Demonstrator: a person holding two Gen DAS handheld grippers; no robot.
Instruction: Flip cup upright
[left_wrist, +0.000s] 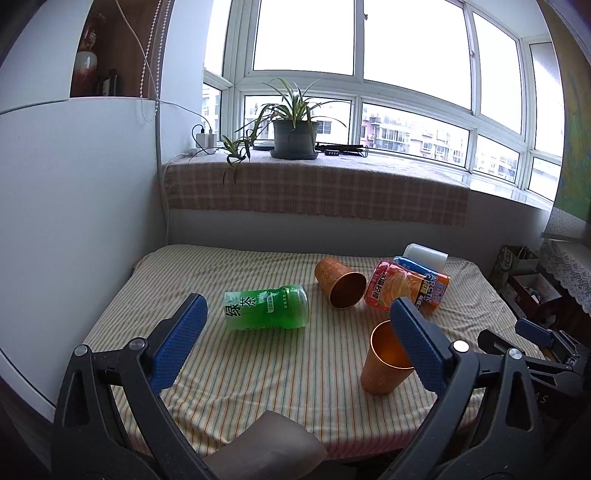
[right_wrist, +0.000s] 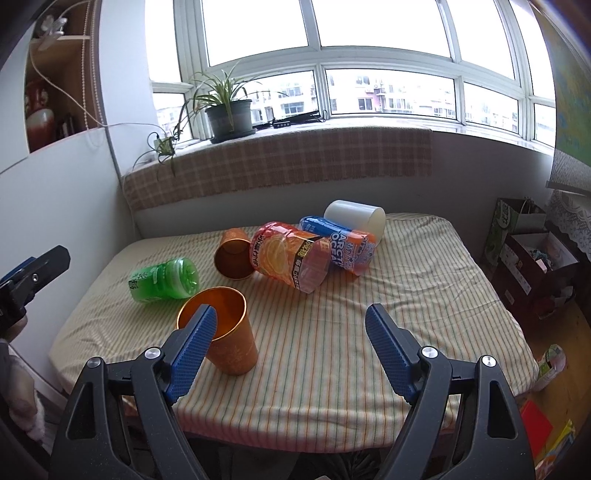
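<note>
Bright bay window (left_wrist: 362, 66), potted plant (left_wrist: 293, 125), checked sill cloth (left_wrist: 314, 188)

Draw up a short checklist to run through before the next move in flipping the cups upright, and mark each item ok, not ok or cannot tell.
1. Near orange cup upright, mouth up: ok.
2. Far orange cup upright: not ok, it lies on its side, mouth toward the cameras.
3. Left gripper open and empty: ok.
4. Right gripper open and empty: ok.
5. Room around the far orange cup: not ok, the orange bottle lies close beside it.
6. Cup and bottle touching: cannot tell.
</note>
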